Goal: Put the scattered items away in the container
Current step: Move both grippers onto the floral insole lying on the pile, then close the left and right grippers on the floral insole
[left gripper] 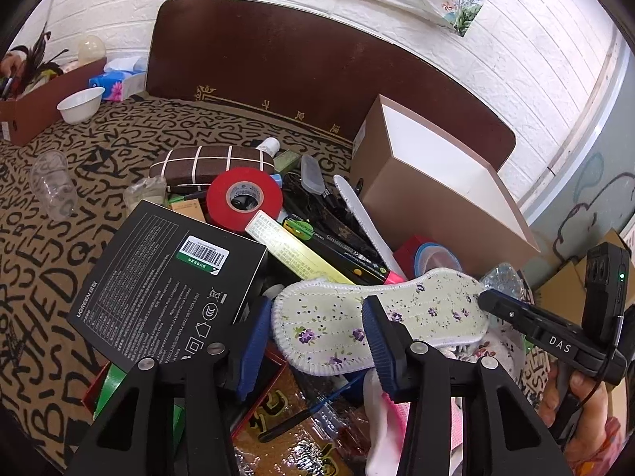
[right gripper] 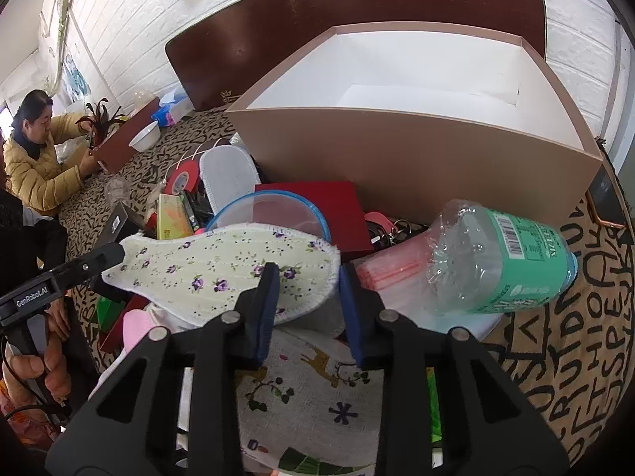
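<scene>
floral insole [left gripper: 381,317] held across the clutter pile, one end clamped between the blue pads of the left gripper [left gripper: 317,341], the other end pinched by the right gripper [right gripper: 305,309], both sets of jaws narrowed onto its white stitched edge. tan open box [right gripper: 416,150] with white inside just behind the pile, on the letter-patterned cloth [left gripper: 47,261]. crushed green-label bottle [right gripper: 512,258] lying beside the right gripper; red tape roll [left gripper: 244,198] and black carton [left gripper: 166,277] close by the left one.
</scene>
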`<state>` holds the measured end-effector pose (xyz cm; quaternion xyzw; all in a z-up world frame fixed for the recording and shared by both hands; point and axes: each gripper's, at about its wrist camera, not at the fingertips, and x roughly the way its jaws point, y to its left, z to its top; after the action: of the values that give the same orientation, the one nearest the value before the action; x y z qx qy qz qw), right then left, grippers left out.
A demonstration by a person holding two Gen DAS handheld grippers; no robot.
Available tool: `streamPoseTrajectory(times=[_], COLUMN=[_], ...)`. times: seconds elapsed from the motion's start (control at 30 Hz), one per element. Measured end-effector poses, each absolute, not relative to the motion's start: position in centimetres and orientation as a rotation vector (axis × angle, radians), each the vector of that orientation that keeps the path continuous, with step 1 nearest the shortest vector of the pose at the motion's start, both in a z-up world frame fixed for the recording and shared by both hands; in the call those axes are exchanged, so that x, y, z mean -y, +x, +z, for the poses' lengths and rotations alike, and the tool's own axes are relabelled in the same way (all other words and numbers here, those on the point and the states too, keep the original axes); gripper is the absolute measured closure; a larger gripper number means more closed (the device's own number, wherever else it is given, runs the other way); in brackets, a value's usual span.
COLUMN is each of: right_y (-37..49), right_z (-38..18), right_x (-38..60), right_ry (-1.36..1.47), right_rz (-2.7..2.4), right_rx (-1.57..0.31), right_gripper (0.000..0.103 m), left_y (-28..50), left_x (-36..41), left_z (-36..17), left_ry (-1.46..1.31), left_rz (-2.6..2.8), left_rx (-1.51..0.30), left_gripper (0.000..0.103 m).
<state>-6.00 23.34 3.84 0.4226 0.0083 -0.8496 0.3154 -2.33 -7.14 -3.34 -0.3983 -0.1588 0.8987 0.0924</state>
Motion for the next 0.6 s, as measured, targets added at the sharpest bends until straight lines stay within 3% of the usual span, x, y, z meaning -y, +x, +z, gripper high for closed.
streamPoseTrajectory(times=[0.13, 0.6], right_y=[-6.1, -5.1], right_z=[3.9, 4.8], right_x=[-23.7, -23.8], right_ry=[1.108, 1.038], right_rz=[-2.245, -2.297], right_rx=[-0.019, -0.084], right_gripper=[0.087, 0.088], left_y=[-2.3, -1.8], left_x=[7.1, 6.8], left_z=[-3.3, -2.5], left_ry=[-1.189, -1.15], left_rz=[2.691, 2.744], left_rx=[0.45, 0.38], left_gripper=[0.064, 0.074])
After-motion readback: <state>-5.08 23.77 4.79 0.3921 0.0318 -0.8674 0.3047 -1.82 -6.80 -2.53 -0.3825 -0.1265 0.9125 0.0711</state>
